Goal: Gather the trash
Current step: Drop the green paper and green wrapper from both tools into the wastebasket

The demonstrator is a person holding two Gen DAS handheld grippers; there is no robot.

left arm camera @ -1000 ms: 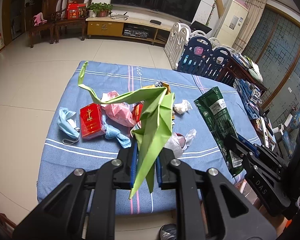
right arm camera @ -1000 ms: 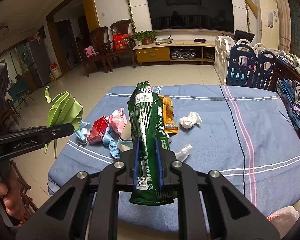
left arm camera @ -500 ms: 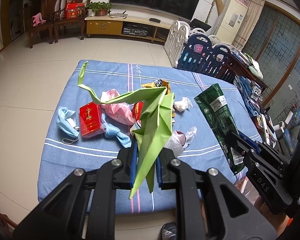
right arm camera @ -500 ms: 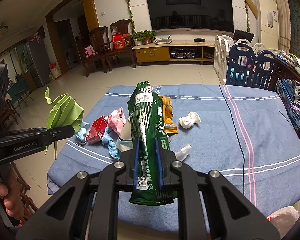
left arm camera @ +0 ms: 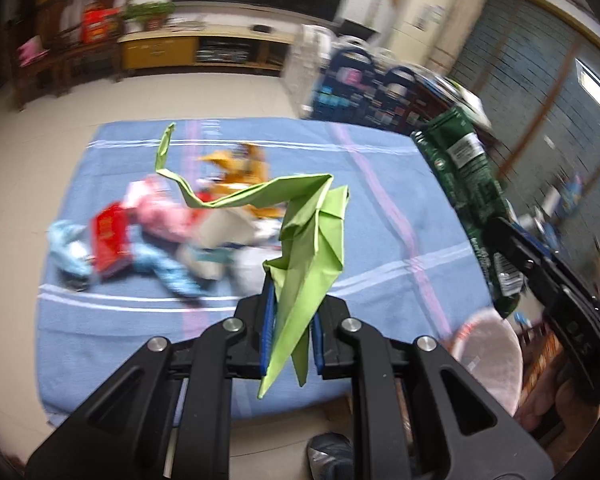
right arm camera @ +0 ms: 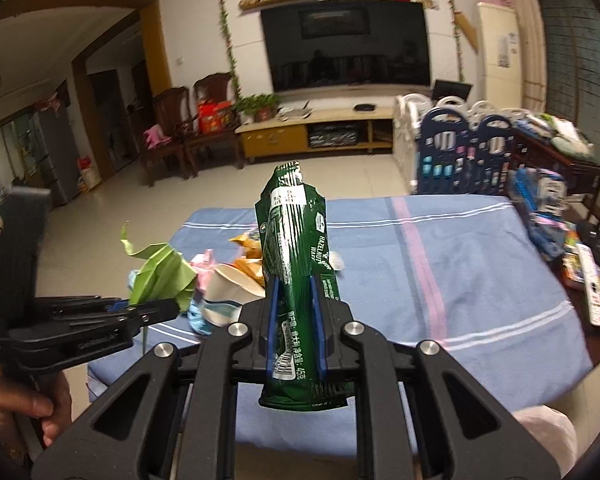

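My left gripper point(left arm camera: 291, 316) is shut on a folded green paper point(left arm camera: 312, 240) and holds it in the air over the near edge of the blue-clothed table point(left arm camera: 380, 168). My right gripper point(right arm camera: 294, 312) is shut on a dark green snack wrapper point(right arm camera: 296, 248), also held up above the near edge. The wrapper also shows in the left wrist view point(left arm camera: 468, 184), and the green paper in the right wrist view point(right arm camera: 160, 276). More trash lies on the cloth: a red box point(left arm camera: 110, 236), pink wrapper point(left arm camera: 160, 212), blue mask point(left arm camera: 66, 244), orange packet point(left arm camera: 244, 168), paper cup point(right arm camera: 230, 292).
A pink plastic bag point(left arm camera: 488, 356) sits below the table's near right edge, also in the right wrist view point(right arm camera: 544, 436). A cluttered side table point(right arm camera: 560, 208) stands at the right. A TV cabinet point(right arm camera: 316, 136) and chairs point(right arm camera: 188, 128) are far behind.
Both grippers have swung to the right with their loads. The left view is now blurred from motion, and the pink bag has come into view at the lower right.
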